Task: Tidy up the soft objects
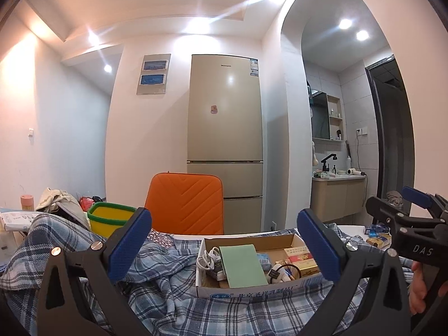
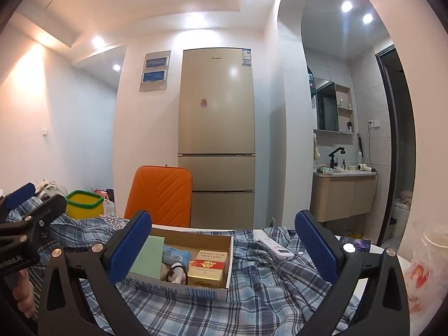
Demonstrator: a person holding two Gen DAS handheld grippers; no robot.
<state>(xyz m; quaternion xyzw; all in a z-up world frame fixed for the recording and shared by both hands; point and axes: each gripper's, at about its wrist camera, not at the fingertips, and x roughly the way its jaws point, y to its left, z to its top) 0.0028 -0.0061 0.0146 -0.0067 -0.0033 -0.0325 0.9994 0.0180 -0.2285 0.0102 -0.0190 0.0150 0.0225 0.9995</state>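
shirt (image 2: pixel 266 288), blue plaid, lies rumpled just under both my tongs: left tongs (image 1: pixel 224 249) and right tongs (image 2: pixel 222 247) gape wide, empty. cardboard box (image 2: pixel 196 288) sits on it; tugging the cloth could tip it.

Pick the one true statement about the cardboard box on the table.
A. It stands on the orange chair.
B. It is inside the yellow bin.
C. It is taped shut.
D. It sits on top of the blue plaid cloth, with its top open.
D: the cardboard box rests on the blue plaid cloth spread over the table, and its open top shows a green pad and small packets inside.
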